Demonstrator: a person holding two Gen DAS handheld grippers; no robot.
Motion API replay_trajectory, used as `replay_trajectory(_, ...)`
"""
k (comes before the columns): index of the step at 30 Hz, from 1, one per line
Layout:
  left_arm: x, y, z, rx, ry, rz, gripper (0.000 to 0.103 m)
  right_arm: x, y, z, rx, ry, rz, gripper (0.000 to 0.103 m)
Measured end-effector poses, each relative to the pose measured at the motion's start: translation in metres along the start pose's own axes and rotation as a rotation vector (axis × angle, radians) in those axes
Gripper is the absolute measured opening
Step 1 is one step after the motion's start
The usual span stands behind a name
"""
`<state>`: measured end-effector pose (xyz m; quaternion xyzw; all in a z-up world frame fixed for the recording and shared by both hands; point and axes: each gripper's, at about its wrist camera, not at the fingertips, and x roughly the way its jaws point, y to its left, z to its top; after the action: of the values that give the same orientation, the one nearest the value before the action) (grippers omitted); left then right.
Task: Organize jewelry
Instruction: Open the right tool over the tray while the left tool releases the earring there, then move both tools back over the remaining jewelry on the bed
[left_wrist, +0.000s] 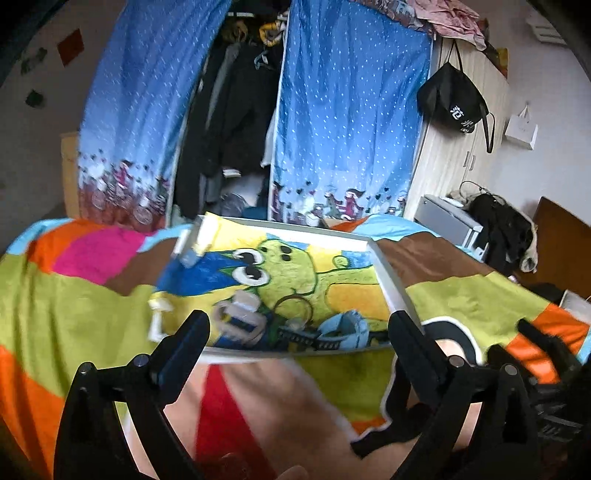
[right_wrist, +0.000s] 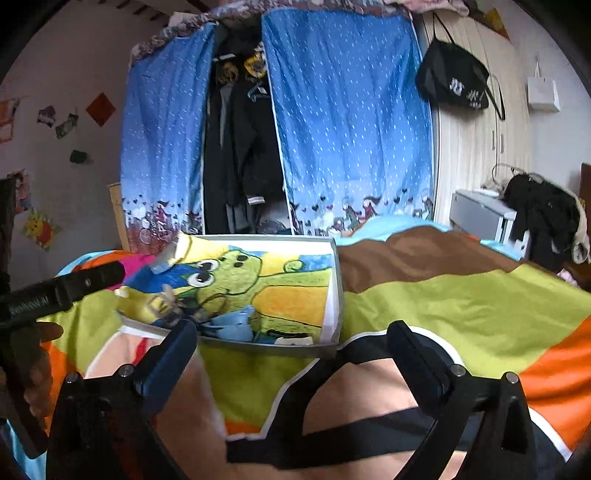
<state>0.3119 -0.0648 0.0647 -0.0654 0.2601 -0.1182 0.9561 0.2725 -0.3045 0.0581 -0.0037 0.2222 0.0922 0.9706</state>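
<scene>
Right now you hold both tools low over the bed (right_wrist: 461, 295), above its near edge, and each one is spread wide with nothing between its fingers. Your left hand-held gripper (left_wrist: 299, 328) faces the near rim of the shallow white tray (left_wrist: 384, 273), which lies on the bright patchwork blanket (left_wrist: 74, 288). Your right hand-held gripper (right_wrist: 291, 336) faces the tray's near right corner from slightly further right.

The tray's long axis runs roughly left to right across the bed, and its floor shows a green cartoon creature. The jewelry sits bunched along the tray's near edge. A white and blue blocky piece (left_wrist: 242, 317) lies towards the near left; motion blur hides what it is. Just right of it a thin dark hoop (left_wrist: 293, 302) lies on the floor, touching the pile. Further right a pale blue band (left_wrist: 343, 328) lies curled with its long side following the near rim. A small white and blue item (left_wrist: 192, 251) rests against the tray's far left corner, well apart from the rest.
</scene>
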Motion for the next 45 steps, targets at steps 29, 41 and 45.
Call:
replay_trajectory(29,-0.145,0.045,-0.17,0.158,0.152,-0.058,0.095,-0.133,0.079,-0.126,-0.082,0.124,-0.018,0.103)
replay_trajectory(41,-0.107,0.031,-0.207,0.268,0.341,-0.119,0.095,-0.1,0.069,-0.18,-0.014,0.316,-0.033,0.103)
replay_trajectory(45,-0.092,0.031,-0.213,0.285,0.387,-0.121,0.095,-0.089,0.067,-0.187,-0.008,0.358,-0.011,0.103)
